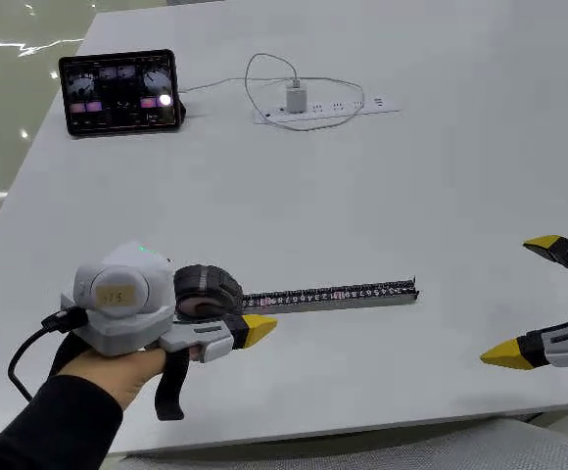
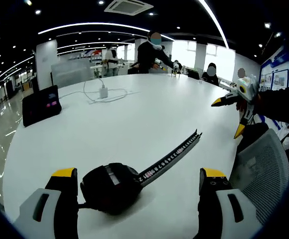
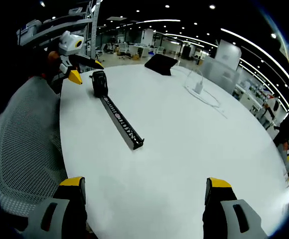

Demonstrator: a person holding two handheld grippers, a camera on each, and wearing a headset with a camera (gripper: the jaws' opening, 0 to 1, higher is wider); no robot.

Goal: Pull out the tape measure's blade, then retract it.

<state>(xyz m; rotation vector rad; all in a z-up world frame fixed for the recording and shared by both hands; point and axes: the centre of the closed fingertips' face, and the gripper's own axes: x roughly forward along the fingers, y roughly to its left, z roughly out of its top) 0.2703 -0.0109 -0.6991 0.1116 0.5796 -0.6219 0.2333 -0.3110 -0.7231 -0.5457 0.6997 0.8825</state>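
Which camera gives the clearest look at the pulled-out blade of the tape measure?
The head view: the blade lies side-on, whole from case to tip. The left gripper view shows it foreshortened, running away from the case; the right gripper view shows it smaller, tip nearest.

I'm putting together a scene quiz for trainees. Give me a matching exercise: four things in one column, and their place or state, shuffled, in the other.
Things:
1. tape measure case
2. blade
3. tablet
4. right tool

Places or states:
A. open, holding nothing
B. screen lit, near a far corner of the table
C. pulled out, lying flat on the table
D. between the open jaws of the left tool

Pairs: 1-D, 2-C, 3-B, 4-A
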